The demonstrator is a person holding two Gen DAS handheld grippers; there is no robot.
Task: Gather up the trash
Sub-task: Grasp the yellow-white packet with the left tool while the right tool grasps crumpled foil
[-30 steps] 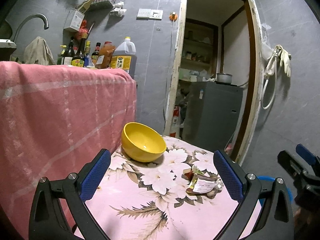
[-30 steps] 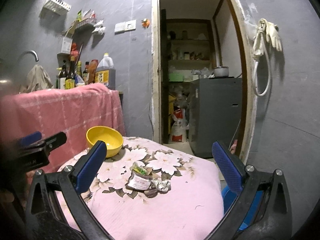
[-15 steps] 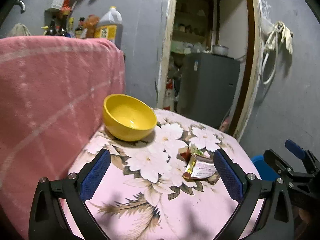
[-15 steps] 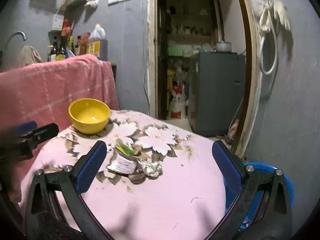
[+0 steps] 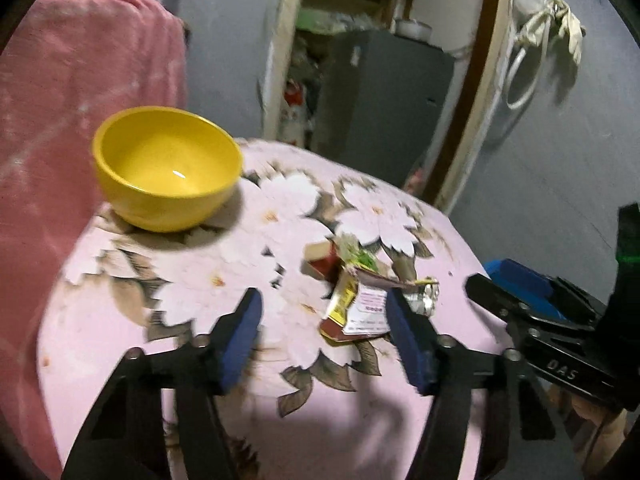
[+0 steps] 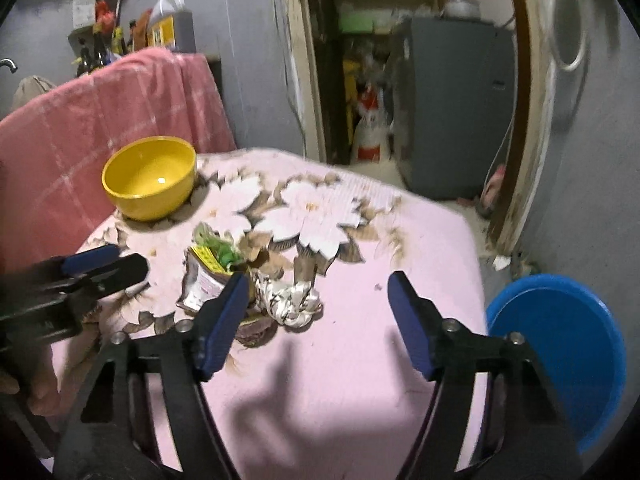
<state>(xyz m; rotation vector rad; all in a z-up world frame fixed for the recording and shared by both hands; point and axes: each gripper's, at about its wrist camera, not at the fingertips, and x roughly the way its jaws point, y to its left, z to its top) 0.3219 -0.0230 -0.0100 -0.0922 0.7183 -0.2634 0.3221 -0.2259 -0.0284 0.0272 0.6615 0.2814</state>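
A small heap of trash lies on the pink floral table (image 5: 224, 280): a torn snack wrapper (image 5: 356, 308) (image 6: 204, 276), a crumpled foil ball (image 5: 426, 300) (image 6: 290, 300) and a red-and-cream scrap (image 5: 320, 258). My left gripper (image 5: 324, 320) hovers just short of the wrapper, its jaws half wide and closing, with nothing pinched between them. My right gripper (image 6: 316, 312) hangs over the table beside the foil ball, jaws wide and starting to close on nothing. Each gripper shows at the edge of the other's view, the right one (image 5: 520, 300) and the left one (image 6: 100, 268).
A yellow bowl (image 5: 168, 168) (image 6: 148, 176) stands at the table's far left. A pink towel (image 5: 80, 80) drapes a counter behind it. A blue bin (image 6: 560, 344) sits on the floor to the right of the table. A doorway with a grey cabinet (image 6: 452, 108) lies beyond.
Both grippers have dropped and tipped down toward the table, so the trash now sits close in front. The left jaws have narrowed markedly, the right jaws slightly.
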